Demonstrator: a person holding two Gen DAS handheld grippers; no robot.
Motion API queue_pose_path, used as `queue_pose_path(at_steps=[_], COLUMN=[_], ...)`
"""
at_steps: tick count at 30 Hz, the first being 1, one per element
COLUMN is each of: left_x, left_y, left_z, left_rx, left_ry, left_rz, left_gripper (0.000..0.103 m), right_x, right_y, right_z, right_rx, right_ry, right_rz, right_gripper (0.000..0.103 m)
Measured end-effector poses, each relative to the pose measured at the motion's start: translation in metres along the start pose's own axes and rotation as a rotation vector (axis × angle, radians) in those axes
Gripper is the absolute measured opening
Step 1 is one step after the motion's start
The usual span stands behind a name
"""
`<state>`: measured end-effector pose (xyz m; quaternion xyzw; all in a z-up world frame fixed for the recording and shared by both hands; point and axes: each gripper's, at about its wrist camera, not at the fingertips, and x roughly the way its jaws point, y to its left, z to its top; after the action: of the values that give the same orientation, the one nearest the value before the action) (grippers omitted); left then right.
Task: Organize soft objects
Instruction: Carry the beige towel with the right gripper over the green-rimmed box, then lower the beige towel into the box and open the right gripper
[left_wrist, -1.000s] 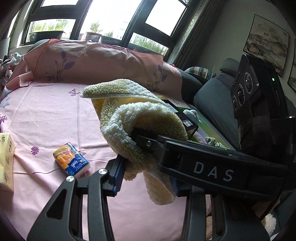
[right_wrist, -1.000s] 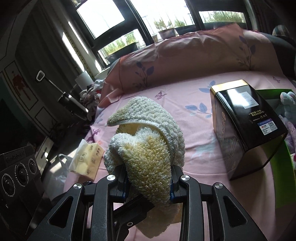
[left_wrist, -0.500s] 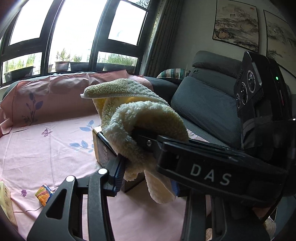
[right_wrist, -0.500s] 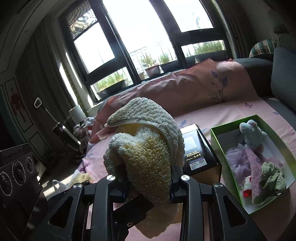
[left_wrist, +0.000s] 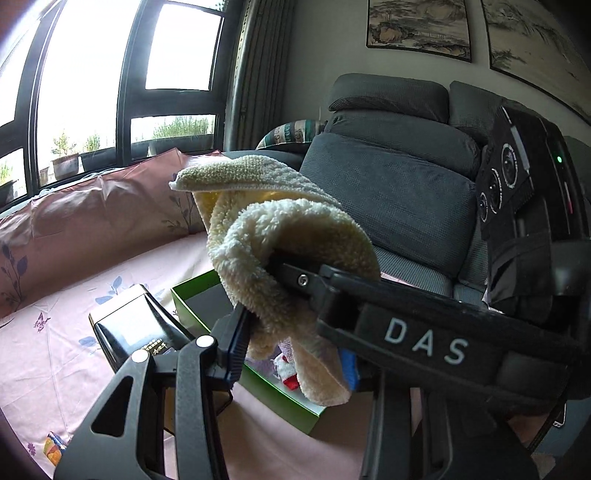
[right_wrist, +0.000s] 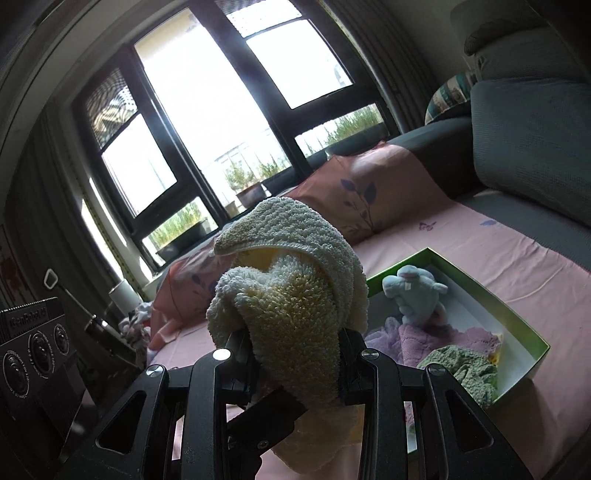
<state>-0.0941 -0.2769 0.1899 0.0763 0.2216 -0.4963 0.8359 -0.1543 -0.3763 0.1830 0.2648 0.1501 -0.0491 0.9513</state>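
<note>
Both my grippers are clamped on the same fluffy cream-yellow towel (right_wrist: 291, 325). In the right wrist view it fills the middle of the frame, bunched up between the two black fingers of my right gripper (right_wrist: 295, 354), whose pads press into the pile from both sides, with a loose end hanging down below them. In the left wrist view the towel (left_wrist: 280, 236) sits at centre, and my left gripper (left_wrist: 295, 347) pinches its lower folds between the blue-edged pad on the left and the blue pad on the right, which is mostly hidden behind the arm of my other gripper crossing the frame.

The green box (right_wrist: 476, 284) lies open on the pink sheet (right_wrist: 498, 243) at the right of the right wrist view, below and beside the towel. Inside it I see a pale blue plush toy (right_wrist: 413, 291), a purple cloth (right_wrist: 424, 339) and a green fuzzy cloth (right_wrist: 465, 369). In the left wrist view a black tin (left_wrist: 133, 328) stands just left of the box at lower left, and the grey sofa (left_wrist: 399, 184) fills the upper right
</note>
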Motion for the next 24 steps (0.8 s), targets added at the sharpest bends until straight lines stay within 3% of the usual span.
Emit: queue_pose_path(at_steps=[10,24], left_x=[0.067,0.127], left_y=[-0.021,-0.026], left_z=[0.002,-0.005], left_rx=[0.058,0.047], left_ry=[0.106,0.210], left_rz=[0.026,0.041], left_gripper=[0.039,0.039], right_x=[0.022,0.037], right_y=[-0.067,-0.119], right_z=[0.004,-0.005], right_rx=[0.160,0.339], right_ry=[0.015,0.020], right_rz=[-0.040,-0.146], right_gripper=[0.035,0.035])
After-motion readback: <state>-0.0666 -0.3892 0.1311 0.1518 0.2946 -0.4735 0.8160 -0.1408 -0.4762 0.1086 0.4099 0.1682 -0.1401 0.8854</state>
